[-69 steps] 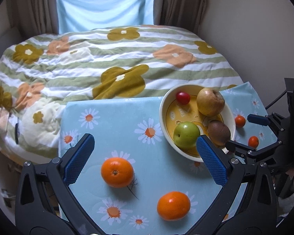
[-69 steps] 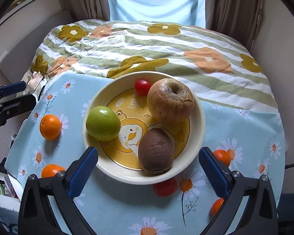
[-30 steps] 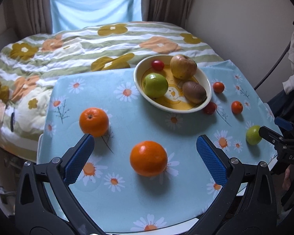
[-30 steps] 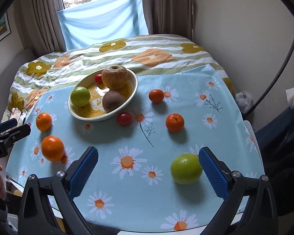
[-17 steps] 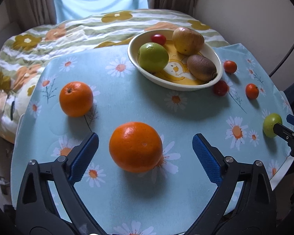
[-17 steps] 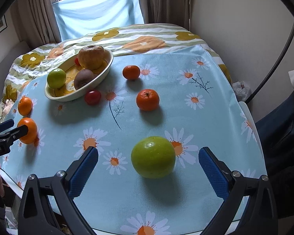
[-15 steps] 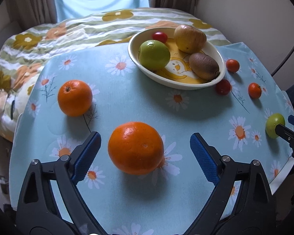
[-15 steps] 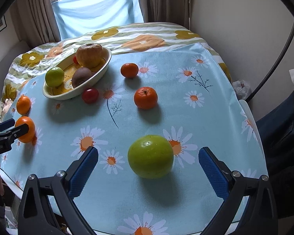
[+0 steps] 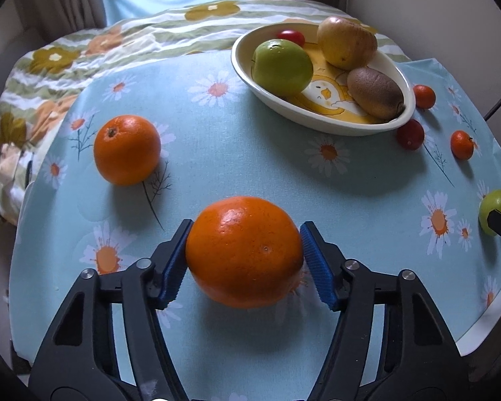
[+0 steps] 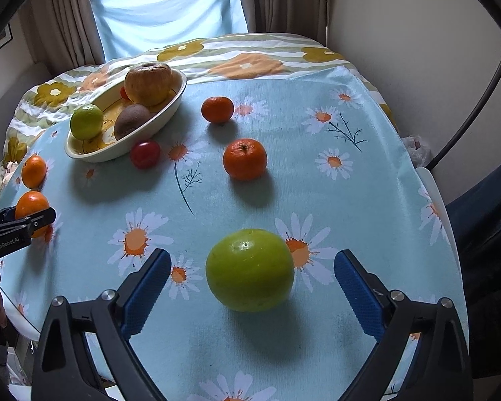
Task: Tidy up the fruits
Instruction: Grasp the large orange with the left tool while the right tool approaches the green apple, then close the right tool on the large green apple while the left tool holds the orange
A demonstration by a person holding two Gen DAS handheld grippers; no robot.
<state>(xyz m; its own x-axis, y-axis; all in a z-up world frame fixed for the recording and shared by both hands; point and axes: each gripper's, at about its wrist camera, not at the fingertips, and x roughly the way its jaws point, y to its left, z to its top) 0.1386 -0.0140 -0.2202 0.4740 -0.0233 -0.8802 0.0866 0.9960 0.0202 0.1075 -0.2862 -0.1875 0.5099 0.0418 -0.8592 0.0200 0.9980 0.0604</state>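
My left gripper [image 9: 245, 257] is shut on a large orange [image 9: 244, 250] that rests on the daisy tablecloth [image 9: 223, 153]. A second orange [image 9: 127, 154] lies to its far left. My right gripper [image 10: 248, 289] is open, its blue pads either side of a green apple [image 10: 249, 269] without touching it. The cream bowl [image 9: 320, 123] at the back holds a green apple [image 9: 281, 62], a yellow-brown apple [image 9: 345, 47], a kiwi [image 9: 374, 93] and a small red tomato [image 9: 290, 36].
A red tomato [image 10: 145, 154] and two mandarins [image 10: 244, 158] [image 10: 217, 109] lie loose on the cloth right of the bowl. A striped flowered quilt [image 9: 83, 53] covers the bed behind the table. A wall [image 10: 417, 33] and a black cable [image 10: 477, 100] are to the right.
My left gripper moved onto the near orange and closed on it. My right gripper came closer to the loose green apple and has narrowed a little, still open.
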